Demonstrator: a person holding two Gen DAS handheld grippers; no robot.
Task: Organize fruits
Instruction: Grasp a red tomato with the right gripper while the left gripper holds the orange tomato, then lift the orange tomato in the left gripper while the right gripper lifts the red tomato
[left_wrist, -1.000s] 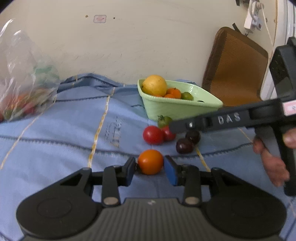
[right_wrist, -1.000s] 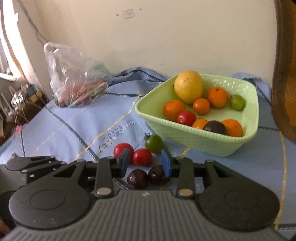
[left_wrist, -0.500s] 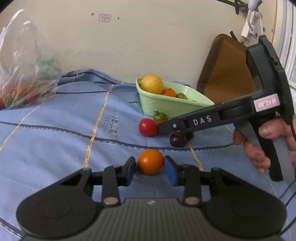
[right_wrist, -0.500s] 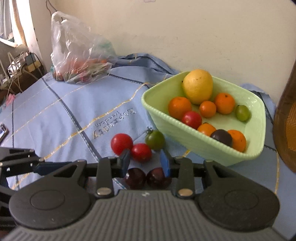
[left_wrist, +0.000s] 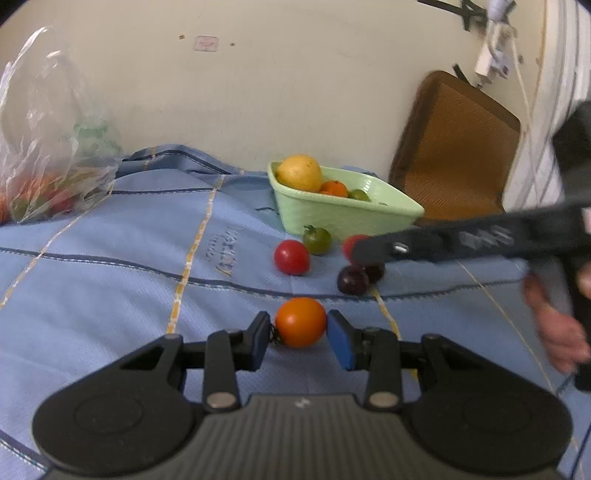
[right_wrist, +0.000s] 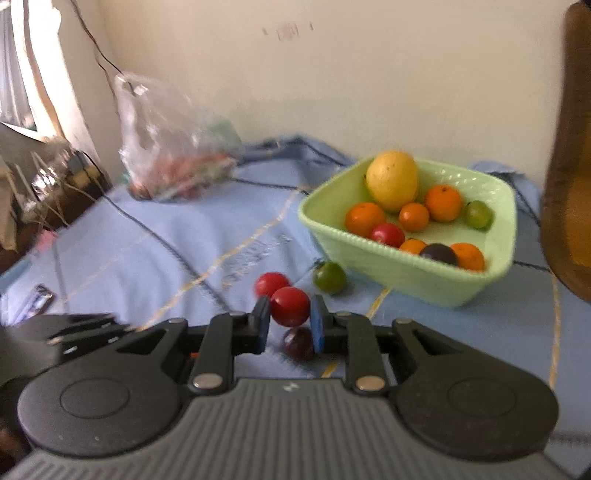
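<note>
Already, at the left, an orange tomato (left_wrist: 300, 322) is clamped in the left tongs (left_wrist: 298, 336), low over the blue cloth (left_wrist: 110, 266). Further right, a red tomato (right_wrist: 290, 306) is gripped by the right tongs (right_wrist: 289, 325), fully closed on it, above a dark plum (right_wrist: 298, 342). Rightmost, the green basket (right_wrist: 406, 277) is waiting. Too hard a squeeze could bruise the fruit; a loose hold could drop it short of the rim.

Fruit spread ahead of my tools, basket (right_wrist: 406, 275) beyond.
One tomato (right_wrist: 290, 306) sits between my right gripper's (right_wrist: 290, 325) pads, plum (right_wrist: 298, 343) under it; another tomato (left_wrist: 300, 322) between my left gripper's (left_wrist: 299, 338) pads; bag (left_wrist: 48, 147) far left.
</note>
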